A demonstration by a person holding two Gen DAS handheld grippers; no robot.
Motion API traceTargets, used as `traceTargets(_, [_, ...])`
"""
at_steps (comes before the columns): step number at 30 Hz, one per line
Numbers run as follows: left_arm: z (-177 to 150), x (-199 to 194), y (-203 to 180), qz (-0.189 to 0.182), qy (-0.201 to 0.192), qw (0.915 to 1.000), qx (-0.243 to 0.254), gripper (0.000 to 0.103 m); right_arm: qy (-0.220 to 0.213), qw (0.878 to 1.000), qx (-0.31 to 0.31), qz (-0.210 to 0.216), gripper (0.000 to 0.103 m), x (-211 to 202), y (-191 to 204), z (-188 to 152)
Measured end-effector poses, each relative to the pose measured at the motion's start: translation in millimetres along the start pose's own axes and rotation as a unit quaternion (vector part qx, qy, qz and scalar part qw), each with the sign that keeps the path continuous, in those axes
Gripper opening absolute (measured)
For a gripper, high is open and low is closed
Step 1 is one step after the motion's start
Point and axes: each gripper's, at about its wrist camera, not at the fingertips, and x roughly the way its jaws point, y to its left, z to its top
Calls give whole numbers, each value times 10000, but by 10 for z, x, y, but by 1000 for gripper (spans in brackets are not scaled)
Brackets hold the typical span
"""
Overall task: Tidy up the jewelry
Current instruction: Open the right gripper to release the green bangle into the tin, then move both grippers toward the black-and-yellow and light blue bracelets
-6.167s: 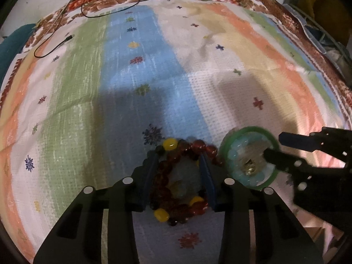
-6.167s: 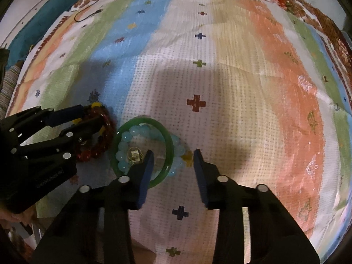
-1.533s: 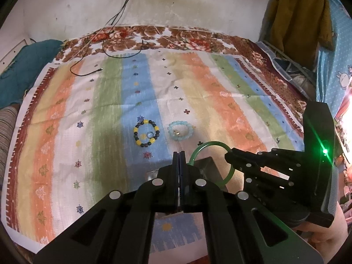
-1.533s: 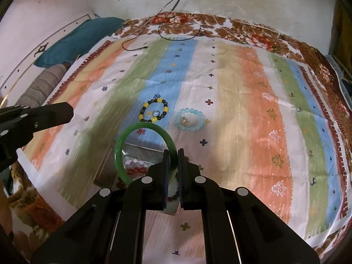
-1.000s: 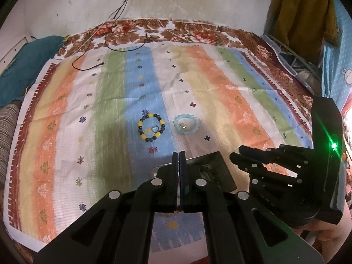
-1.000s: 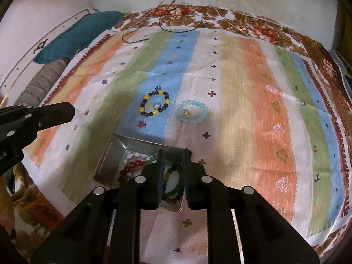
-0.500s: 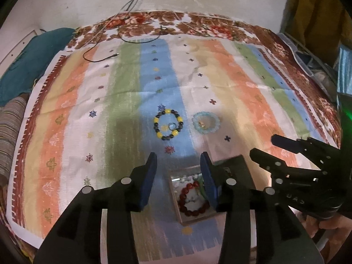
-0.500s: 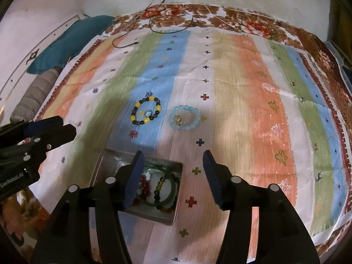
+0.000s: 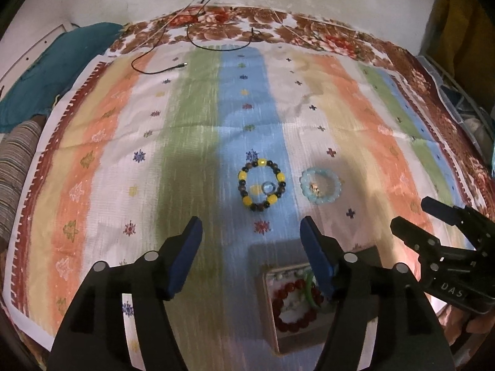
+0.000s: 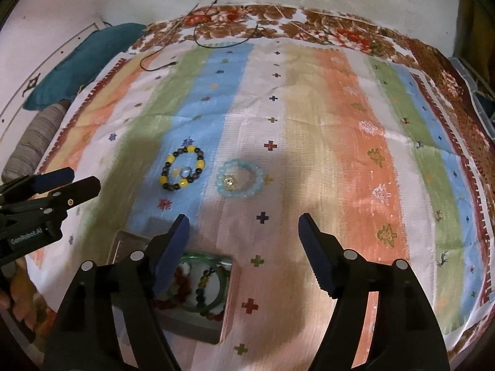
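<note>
Opening wider, the left gripper (image 9: 250, 232) hangs over the striped cloth (image 9: 198, 117) with its blue fingers (image 9: 185, 256) far apart and nothing between them. The right gripper (image 10: 243, 228) is opening too, and its jaws hold nothing. Near the bottom of both views sits a small metal tin (image 10: 227, 306). Inside the tin lie a red bead bracelet (image 9: 294, 309), a green bangle (image 10: 216, 293) and a string of dark and yellow beads. Farther out on the blue stripe lies a bracelet of yellow and dark beads (image 9: 262, 185), flat on the cloth, with a small clear blue bit inside its ring. Just to its right, not touching it, lies a pale blue bead bracelet (image 9: 321, 187) with a shiny bit in its middle. At the far edge a black cable (image 9: 173, 65) curls over the cloth and runs up the white wall. A teal pillow (image 10: 83, 61) sits at the far left.
</note>
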Motion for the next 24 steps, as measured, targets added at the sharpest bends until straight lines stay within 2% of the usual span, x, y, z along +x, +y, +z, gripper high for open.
traceTargets(5, [74,111,-40,92,-35,9999,88,74,-14,10000,86,8,76,55,-31,55])
traceTargets(11, [131,319,106,-165,181,9993,-275,75,34,10000,46,65,76,169,-26,120])
traceTargets(14, [149,403,162,-22,186,9993,-317,75,23,10000,4,11,76,212,-23,154])
traceTargets(24, [214,579,216,18,155,9993,-347,78,-52,9999,-15,-151,76,380,-74,255])
